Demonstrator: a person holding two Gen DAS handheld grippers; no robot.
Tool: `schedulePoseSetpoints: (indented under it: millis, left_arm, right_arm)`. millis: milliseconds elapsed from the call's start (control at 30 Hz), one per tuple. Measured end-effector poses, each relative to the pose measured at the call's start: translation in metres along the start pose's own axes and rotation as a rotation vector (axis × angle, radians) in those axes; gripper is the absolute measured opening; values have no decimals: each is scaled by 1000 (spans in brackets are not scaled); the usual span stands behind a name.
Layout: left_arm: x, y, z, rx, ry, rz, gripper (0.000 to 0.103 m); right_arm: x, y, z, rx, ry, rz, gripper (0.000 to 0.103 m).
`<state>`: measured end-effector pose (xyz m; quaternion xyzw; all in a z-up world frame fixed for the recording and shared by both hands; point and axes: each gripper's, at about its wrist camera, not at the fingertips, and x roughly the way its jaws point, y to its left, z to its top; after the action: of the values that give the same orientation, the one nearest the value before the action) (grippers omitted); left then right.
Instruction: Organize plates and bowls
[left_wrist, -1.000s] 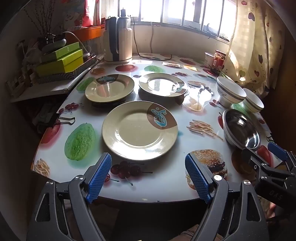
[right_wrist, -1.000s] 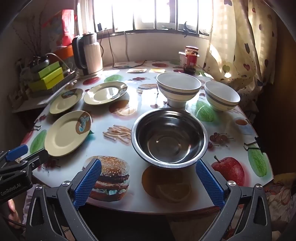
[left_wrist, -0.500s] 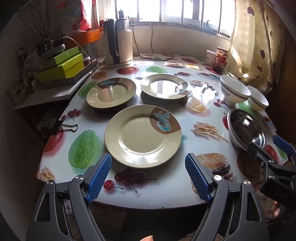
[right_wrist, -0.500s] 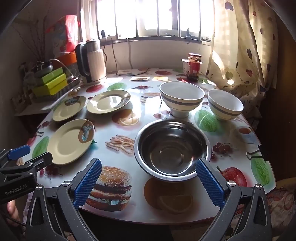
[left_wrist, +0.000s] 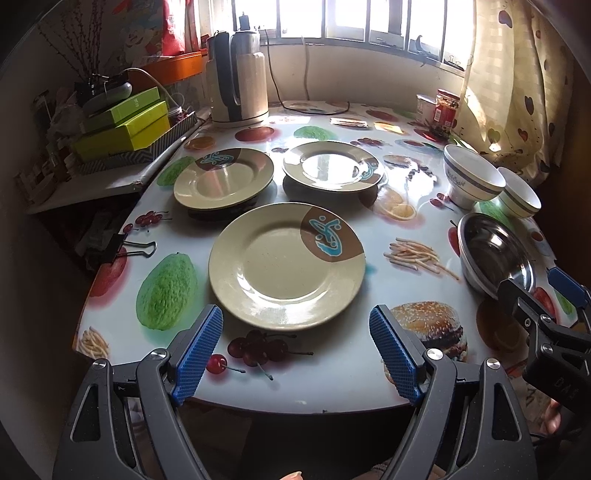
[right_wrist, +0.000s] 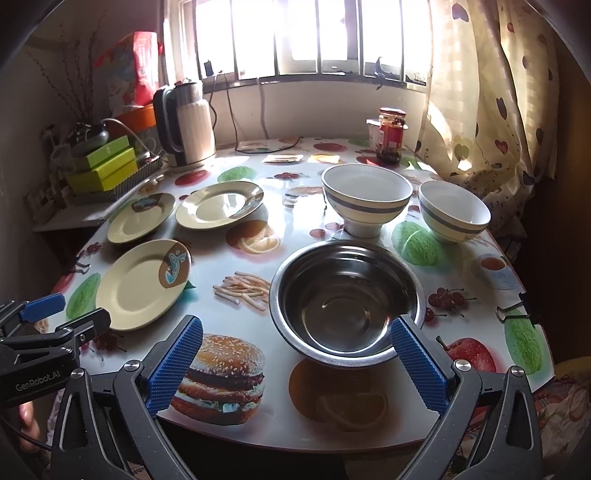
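Three beige plates lie on the left half of the table, each with a brown patch carrying a blue motif. The nearest plate sits close to the near edge, flat and empty. Behind it, towards the left edge, lies a second plate; beside that, towards the middle, a third plate glares with window light. Neither holds anything.

On the right half, a steel bowl stands near the near edge, shiny and empty, its rim touching nothing. Behind it stand two white bowls with a grey-blue band: the larger footed bowl towards the middle and the smaller bowl near the right edge. Both look empty.

The left gripper hovers over the near edge just in front of the nearest plate, its blue pads wide apart and holding nothing. The right gripper hovers at the near edge before the steel bowl, also spread wide; its right pad overlaps the bowl's near rim in view, and contact cannot be told.

At the far edge stand a kettle on the left and a red-labelled jar on the right. Green boxes are stacked off the left edge.
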<state>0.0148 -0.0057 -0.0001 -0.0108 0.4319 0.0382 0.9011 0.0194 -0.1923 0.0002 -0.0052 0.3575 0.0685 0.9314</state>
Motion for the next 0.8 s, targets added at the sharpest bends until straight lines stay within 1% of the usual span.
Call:
schedulePoseSetpoints:
  millis: [167, 800]
  left_arm:
    - [1, 1, 0, -4, 7, -4, 82]
    - [0, 1, 0, -7, 8, -6, 82]
  right_arm:
    - [2, -2, 0, 15, 14, -4, 103]
    - [1, -3, 0, 13, 12, -16, 103]
